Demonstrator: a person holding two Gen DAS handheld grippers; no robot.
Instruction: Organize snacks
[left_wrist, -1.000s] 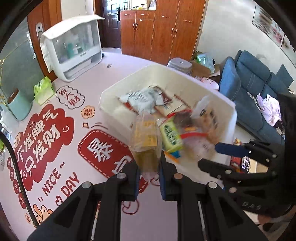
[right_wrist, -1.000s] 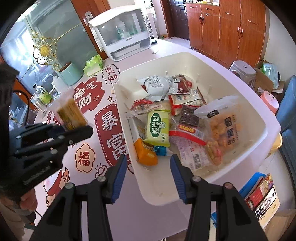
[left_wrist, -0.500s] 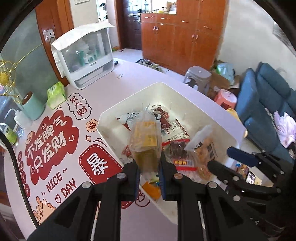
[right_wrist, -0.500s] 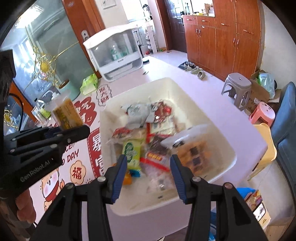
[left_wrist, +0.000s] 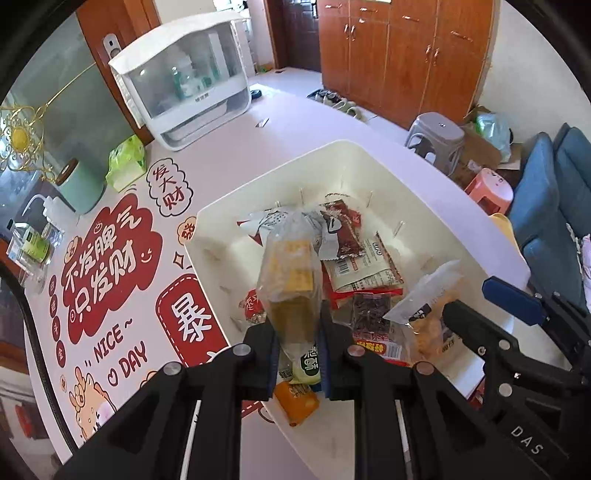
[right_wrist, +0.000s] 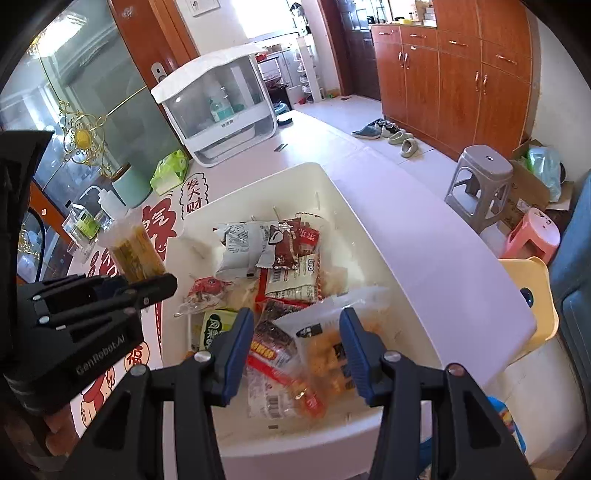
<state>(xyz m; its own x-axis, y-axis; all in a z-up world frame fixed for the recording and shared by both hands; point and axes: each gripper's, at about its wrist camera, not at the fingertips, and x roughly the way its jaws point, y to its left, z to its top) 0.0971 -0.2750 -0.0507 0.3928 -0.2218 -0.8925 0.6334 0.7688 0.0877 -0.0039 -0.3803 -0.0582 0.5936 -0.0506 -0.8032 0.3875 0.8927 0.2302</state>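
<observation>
**Desk:** What does the left claw (left_wrist: 297, 341) have?

**Photographer:** Its pads are clamped on the lower end of a clear bag of yellow snack bars (left_wrist: 290, 280). The bag stands upright between the pads, held above the near left part of a white bin (left_wrist: 373, 162). From the right wrist view the same bag (right_wrist: 135, 249) pokes up from the left claw (right_wrist: 162, 286) at the bin's left edge.

**Desk:** And the right claw?

**Photographer:** The right claw (right_wrist: 297, 349) stands part open with nothing pinched between its blue pads. It hangs over the near end of the bin, above a clear pouch of orange fried bites (right_wrist: 325, 350).

**Desk:** What lies in the bin?

**Photographer:** Loose packets: a grey-and-white bag (right_wrist: 240, 247) at the far end, a dark red sachet (right_wrist: 286, 243) beside it, a green packet (right_wrist: 214, 328) near the left wall, and an orange packet (left_wrist: 297, 402) at the near edge.

**Desk:** The setting?

**Photographer:** The bin sits on a white bench (right_wrist: 424, 236) with a red-and-white printed mat (left_wrist: 110, 269) to its left. A white lidded cabinet (left_wrist: 184, 77) stands at the far end, with a pale green canister (left_wrist: 79, 188) nearby.
</observation>
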